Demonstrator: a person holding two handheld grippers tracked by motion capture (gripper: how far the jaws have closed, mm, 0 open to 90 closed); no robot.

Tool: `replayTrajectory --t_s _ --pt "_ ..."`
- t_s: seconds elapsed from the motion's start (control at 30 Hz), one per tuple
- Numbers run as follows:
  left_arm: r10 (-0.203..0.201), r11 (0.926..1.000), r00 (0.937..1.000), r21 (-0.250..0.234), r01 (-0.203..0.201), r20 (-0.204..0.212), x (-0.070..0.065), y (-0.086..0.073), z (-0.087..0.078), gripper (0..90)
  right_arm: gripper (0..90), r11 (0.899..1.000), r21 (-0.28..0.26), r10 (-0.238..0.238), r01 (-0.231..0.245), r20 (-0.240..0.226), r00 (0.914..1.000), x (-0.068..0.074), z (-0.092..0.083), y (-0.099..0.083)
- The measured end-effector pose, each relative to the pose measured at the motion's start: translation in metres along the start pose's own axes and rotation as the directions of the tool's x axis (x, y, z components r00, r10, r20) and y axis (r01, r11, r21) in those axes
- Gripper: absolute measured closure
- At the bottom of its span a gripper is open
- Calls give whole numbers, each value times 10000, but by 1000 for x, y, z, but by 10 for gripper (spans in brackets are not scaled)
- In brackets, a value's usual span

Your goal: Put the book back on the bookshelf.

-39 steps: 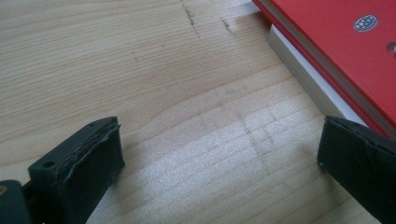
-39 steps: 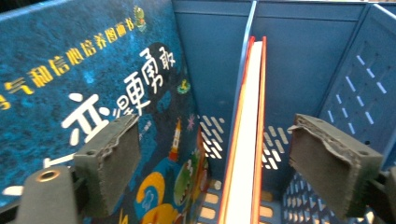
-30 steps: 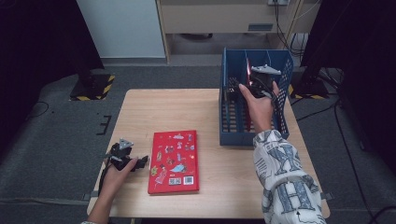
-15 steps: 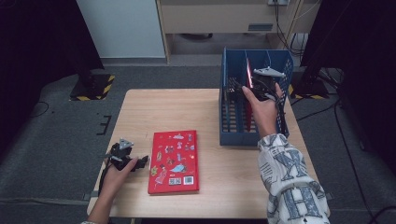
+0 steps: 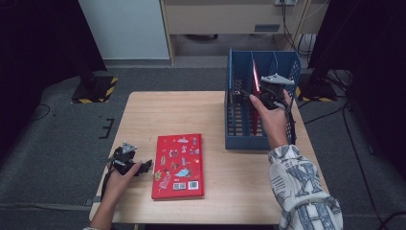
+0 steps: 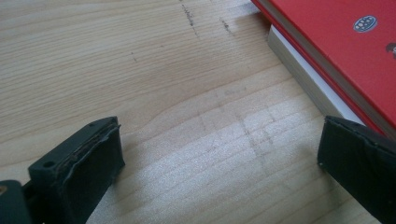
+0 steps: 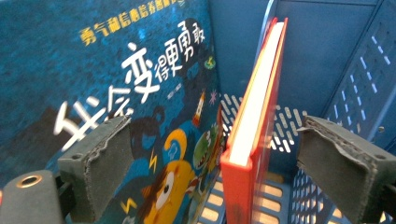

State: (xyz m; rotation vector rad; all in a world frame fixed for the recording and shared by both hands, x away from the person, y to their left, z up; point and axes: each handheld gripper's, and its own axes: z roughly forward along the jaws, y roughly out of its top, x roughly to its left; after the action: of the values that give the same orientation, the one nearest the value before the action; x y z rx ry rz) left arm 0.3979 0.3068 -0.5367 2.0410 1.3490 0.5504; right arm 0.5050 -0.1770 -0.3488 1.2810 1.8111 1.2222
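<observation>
A blue slotted basket [image 5: 239, 139] stands at the table's right. Inside it a thin red book [image 7: 252, 126] stands upright on its edge, seen from above as a red line [image 5: 255, 76]. My right gripper [image 7: 215, 140] straddles this book with its jaws wide open, a gap on each side and neither pad touching; it hovers over the basket [image 5: 254, 96]. A dark blue picture book [image 7: 116, 79] leans in the basket to that gripper's left. A second red book [image 5: 178, 165] lies flat on the table. My left gripper [image 5: 147, 165] rests open on the wood just left of that book [image 6: 327, 51].
The wooden table [image 5: 191, 115] has bare room at its middle and far left. The basket's perforated walls [image 7: 364, 79] close in around the right gripper. Grey floor, a cabinet and dark stands surround the table.
The right hand has drifted slightly toward me over the basket, jaws still wide around the upright red book. The left hand and the flat red book have not moved.
</observation>
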Motion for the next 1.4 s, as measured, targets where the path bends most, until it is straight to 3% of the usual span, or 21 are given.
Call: replayTrajectory --t_s 0.4,0.53,0.7,1.2,1.4 --pt "8 10000 10000 -3 -8 7 0 0 0 0 112 9998 67 -173 175 -231 9996 7 -16 -16" --pt "14 10000 10000 -5 -14 13 0 0 0 0 108 9989 137 -450 453 -227 9987 9 -24 -22" --pt "32 10000 10000 -9 -32 24 -1 0 0 0 110 9994 68 -334 337 -384 9987 11 -32 -30" --pt "14 10000 10000 -14 -14 44 0 0 0 0 134 9992 92 -378 392 -1221 9918 27 -52 -58" --pt "-97 9999 9999 27 97 -56 0 -1 -1 0 133 9989 89 -439 461 -1683 9847 38 -56 -72"
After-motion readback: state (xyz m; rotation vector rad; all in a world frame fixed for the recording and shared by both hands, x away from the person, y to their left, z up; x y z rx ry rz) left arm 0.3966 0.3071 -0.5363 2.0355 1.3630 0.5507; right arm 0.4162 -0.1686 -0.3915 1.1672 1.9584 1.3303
